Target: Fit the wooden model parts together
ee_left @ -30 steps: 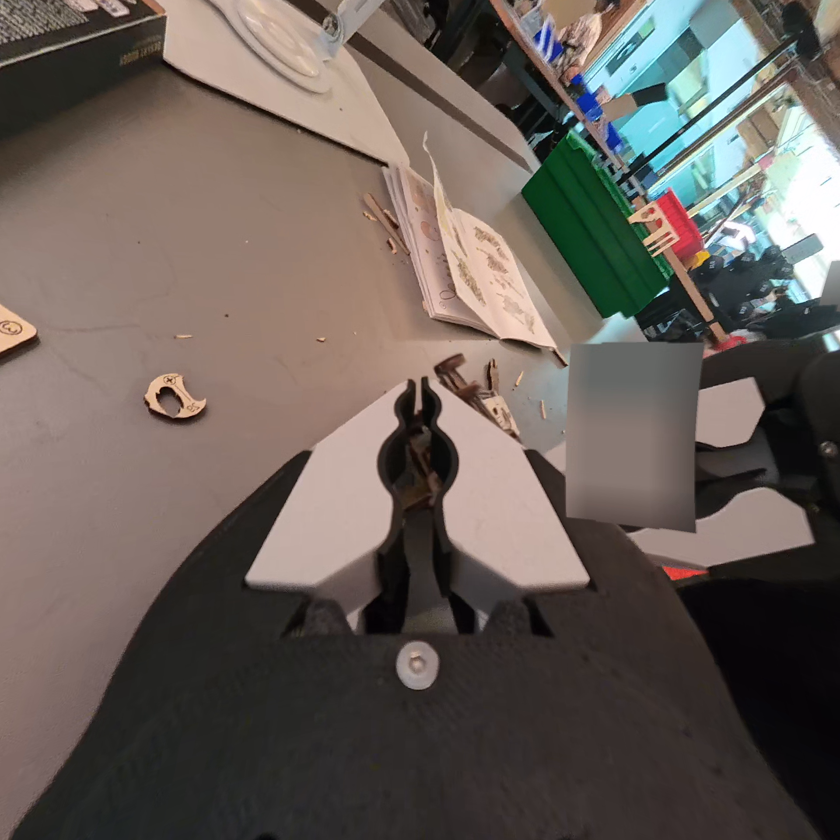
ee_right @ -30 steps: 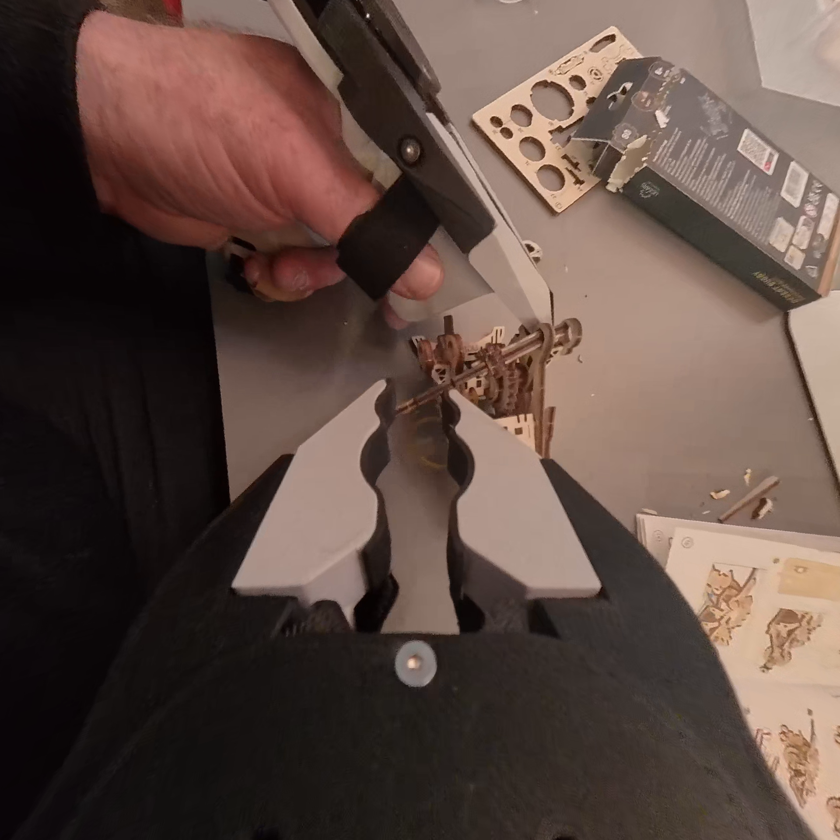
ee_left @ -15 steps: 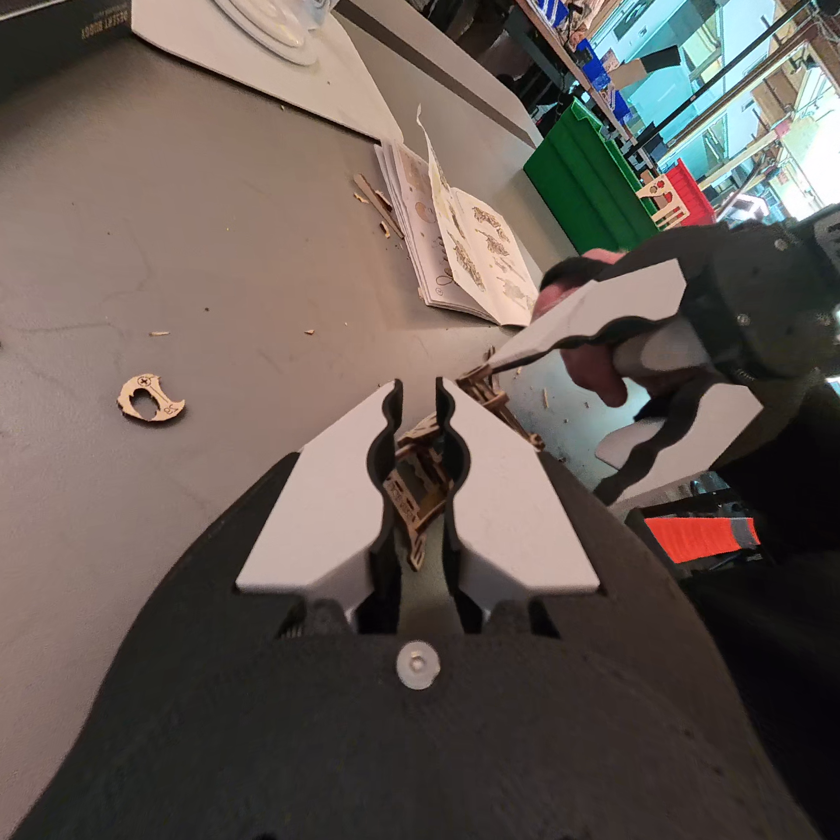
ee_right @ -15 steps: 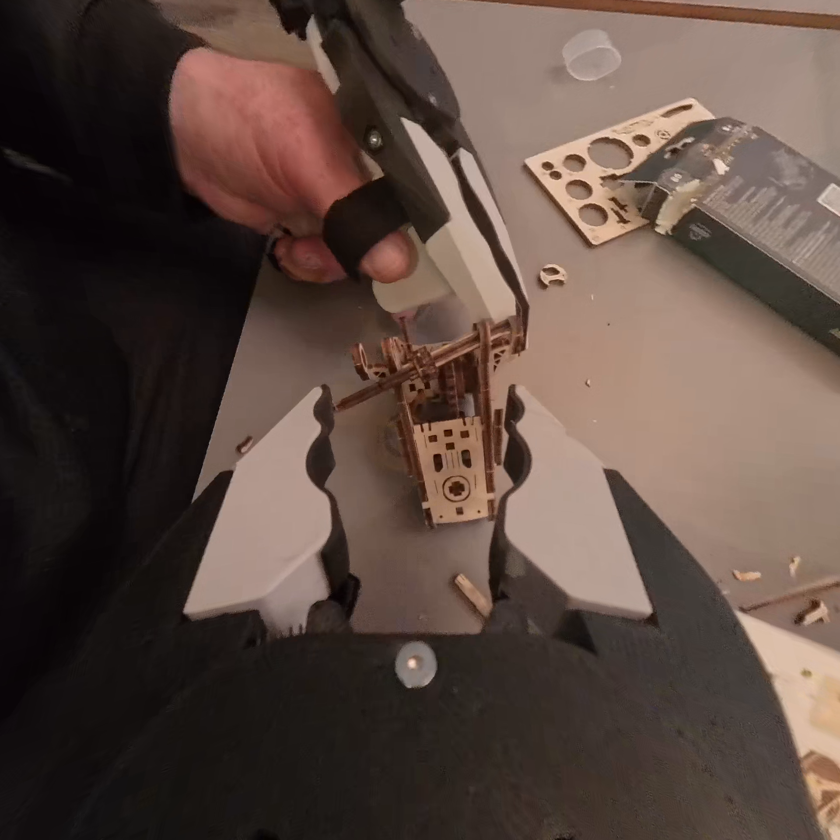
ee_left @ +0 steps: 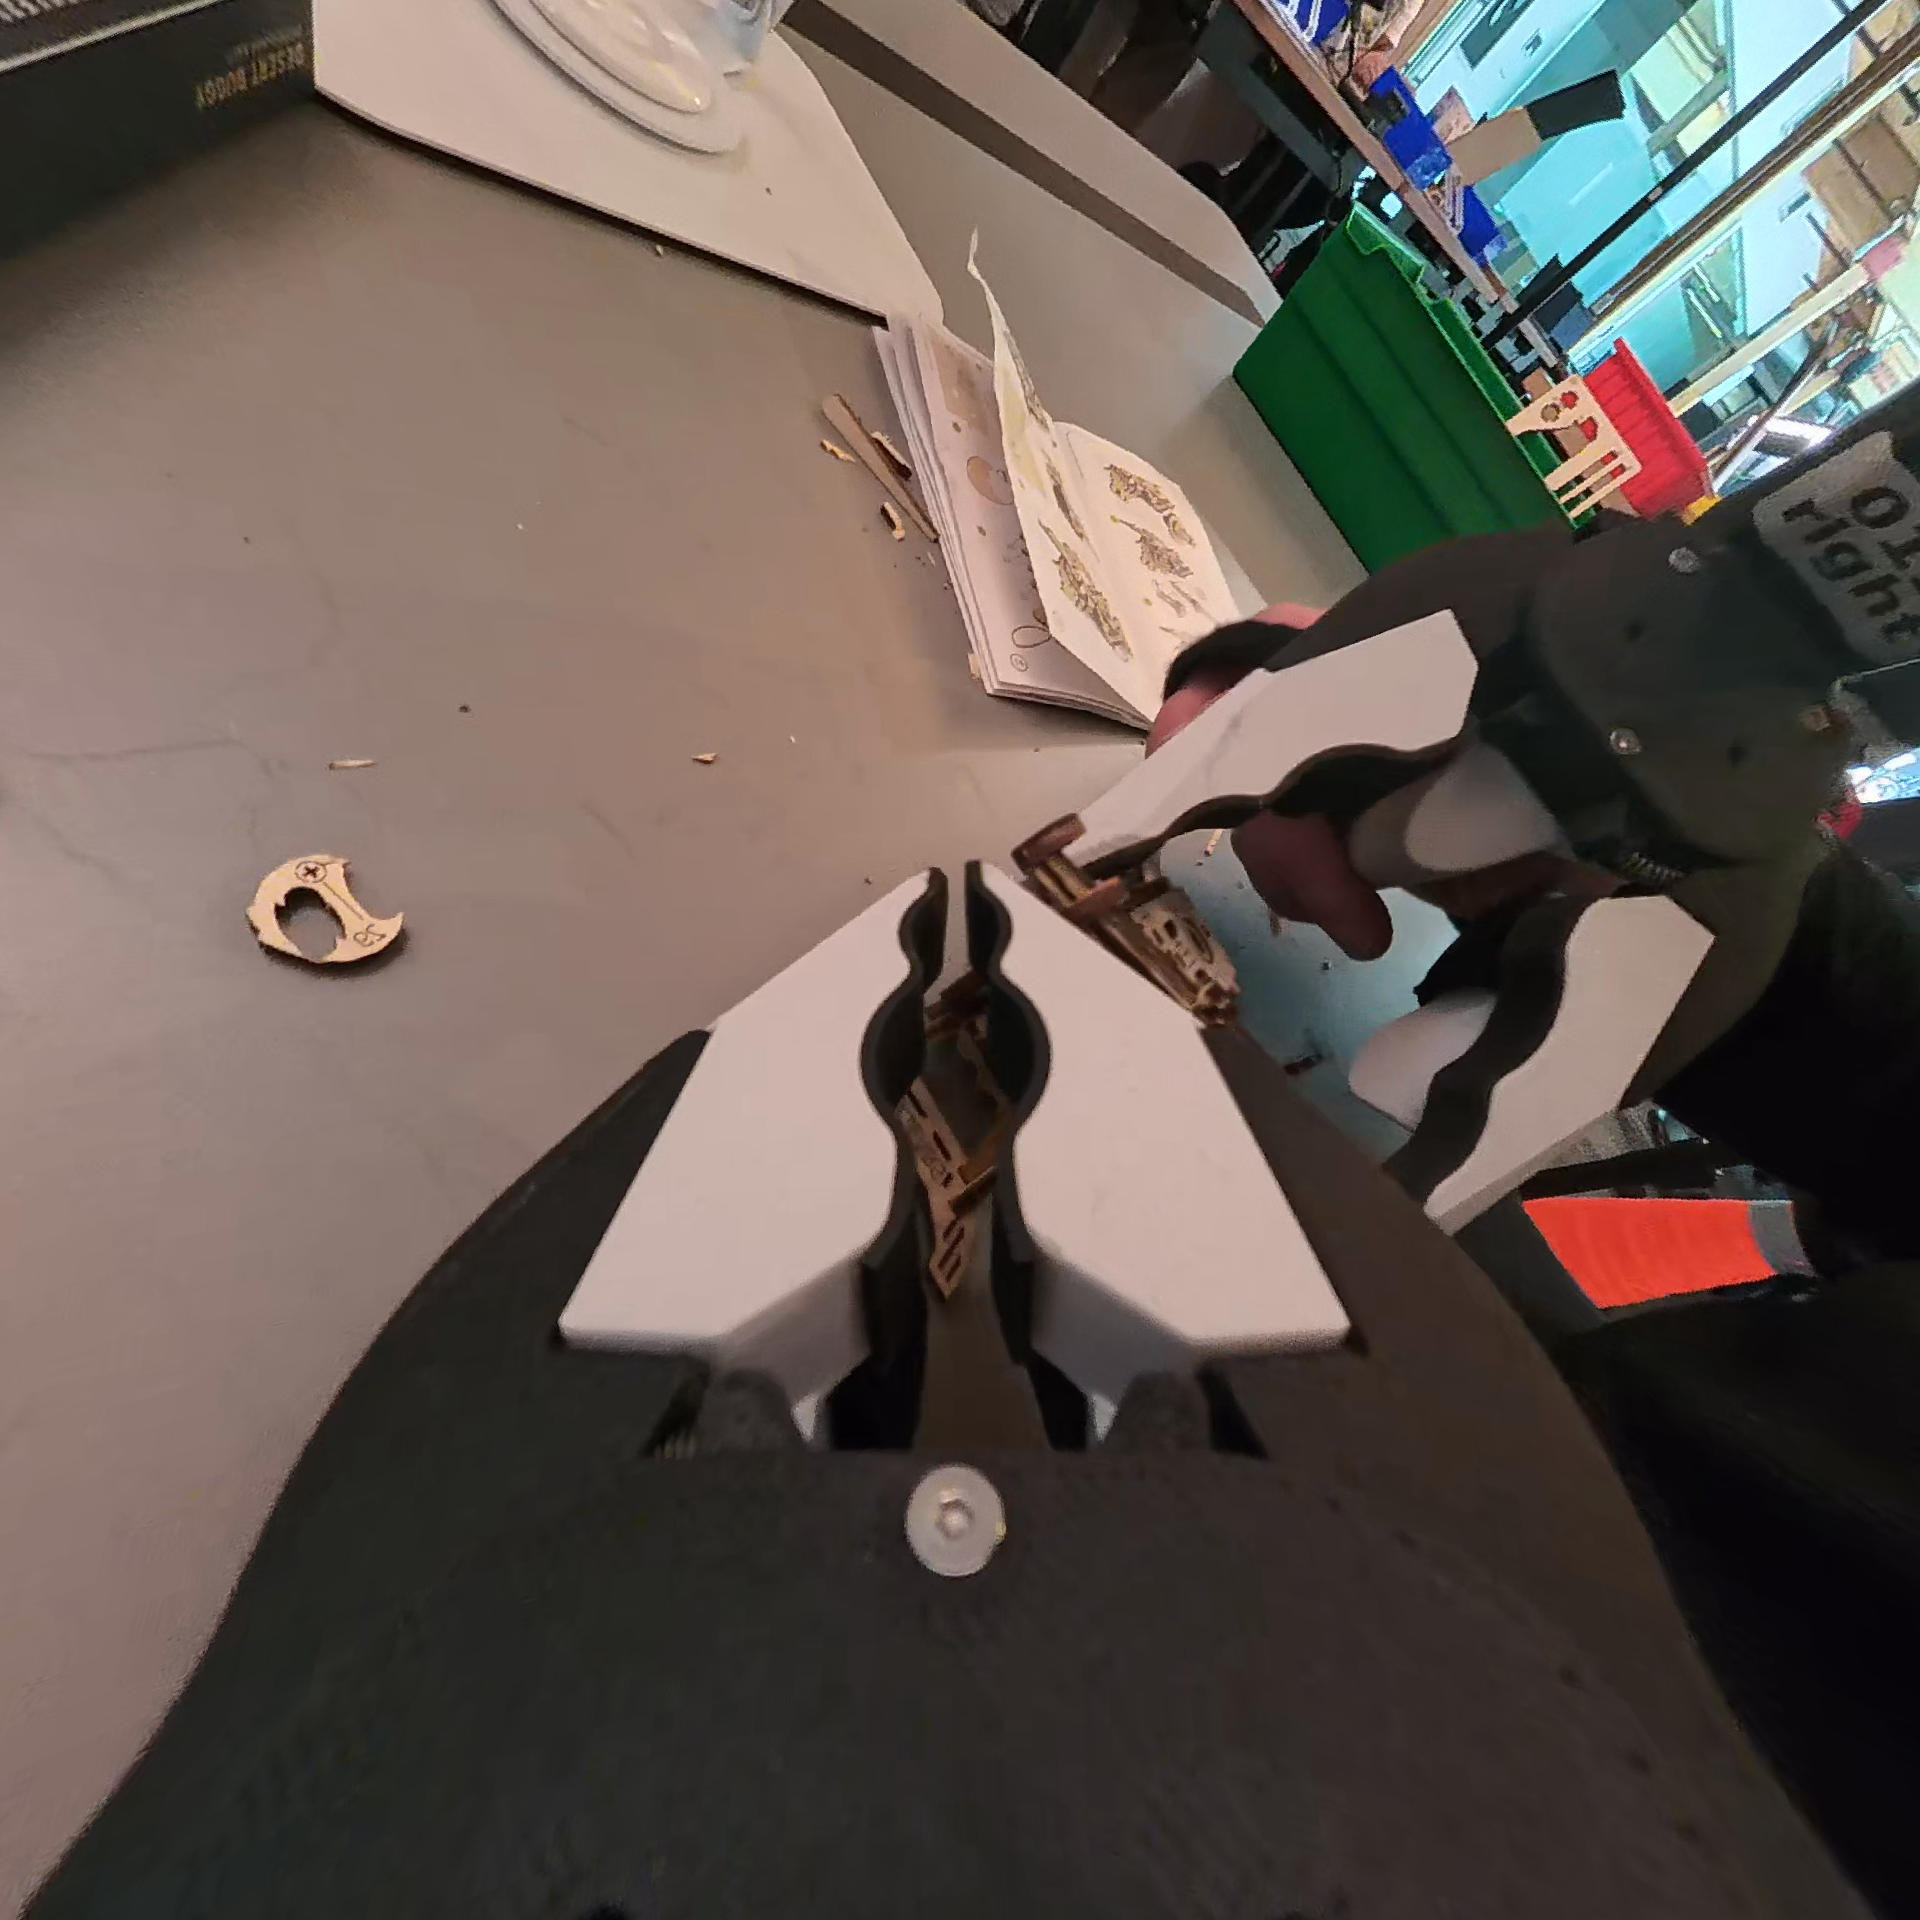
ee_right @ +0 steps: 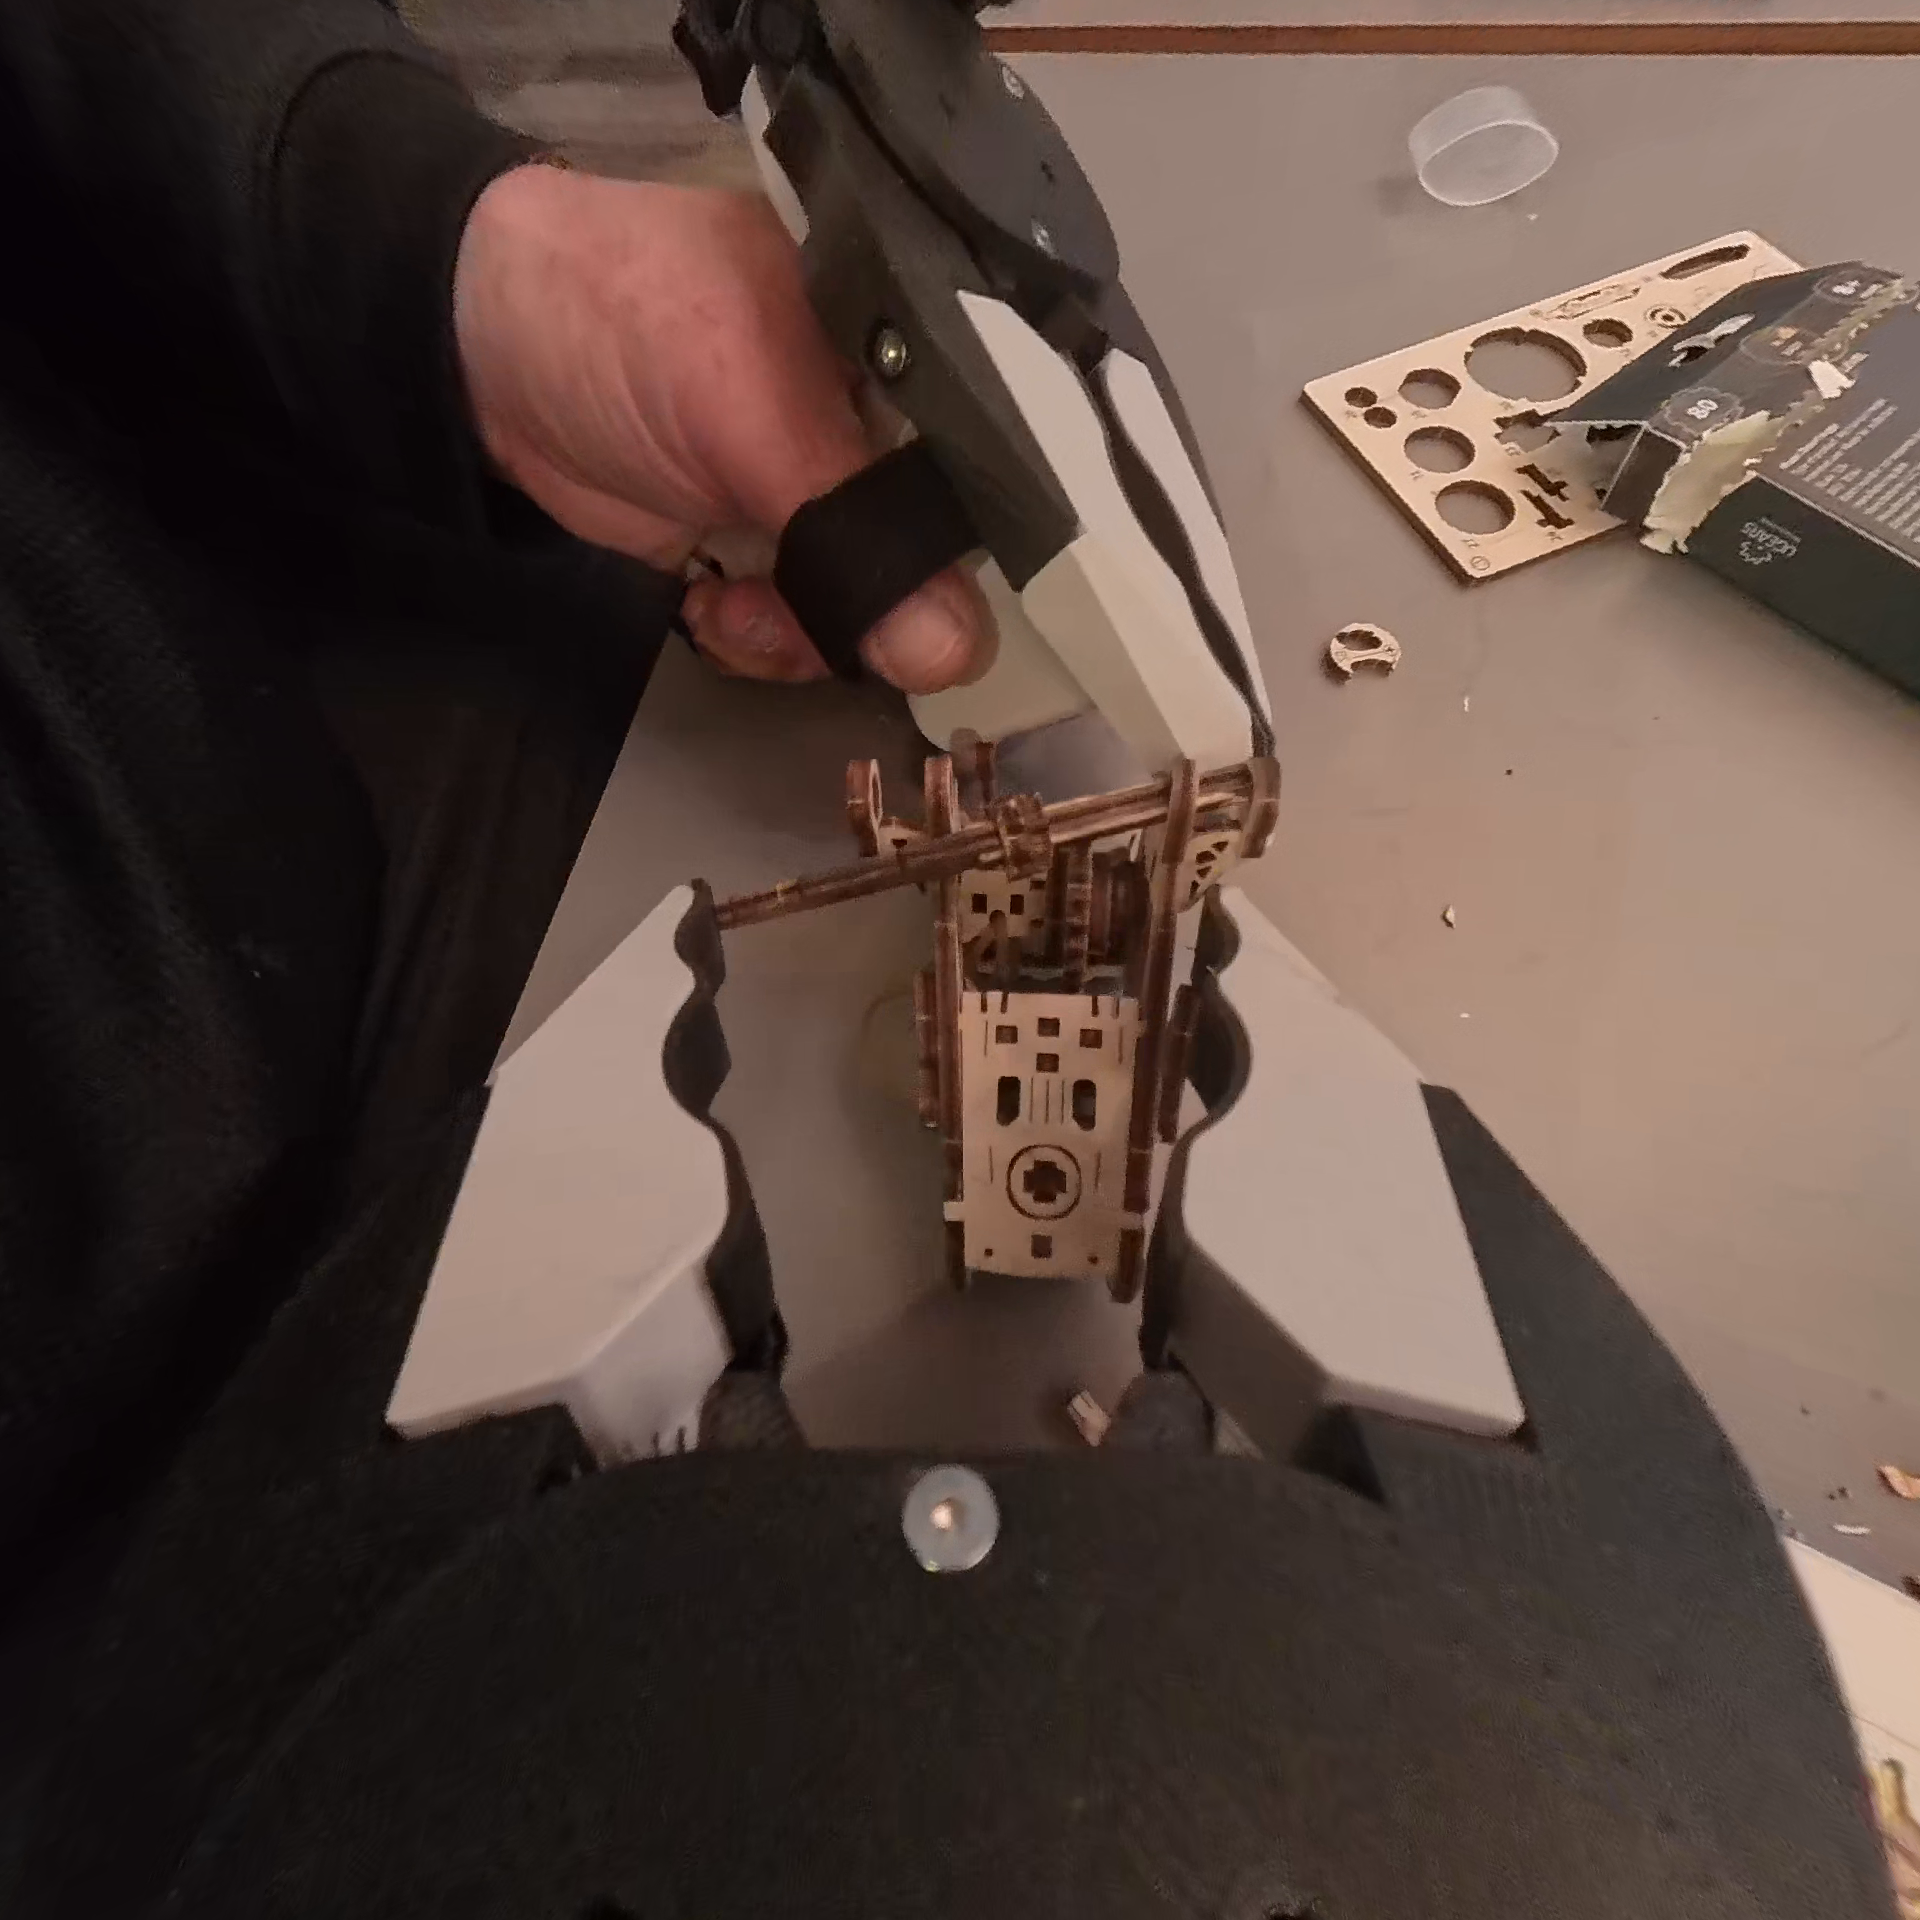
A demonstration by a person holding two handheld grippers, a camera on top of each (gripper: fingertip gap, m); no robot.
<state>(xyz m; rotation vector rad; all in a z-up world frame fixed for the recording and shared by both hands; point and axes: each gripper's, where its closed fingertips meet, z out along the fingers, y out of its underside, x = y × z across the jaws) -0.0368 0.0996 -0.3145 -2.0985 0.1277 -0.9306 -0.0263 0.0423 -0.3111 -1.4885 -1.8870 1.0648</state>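
Grey table [ee_left: 436, 540], cluttered workshop behind

Left gripper [ee_left: 954, 883] is clamping a wooden model [ee_left: 951, 1153], right gripper [ee_left: 1299, 956] gaping wide at three o'clock.

Left hand-held gripper [ee_left: 951, 883] clamped, right hand-held gripper [ee_right: 956, 935] wide.

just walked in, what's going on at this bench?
A person with a handheld gripper in each hand is assembling a small wooden model. The left gripper has its fingers closed on the model's upper frame, holding it above the grey table. The right gripper is wide open around the body, not clamping it. An open instruction booklet, a punched-out parts sheet and a dark box lie nearby.
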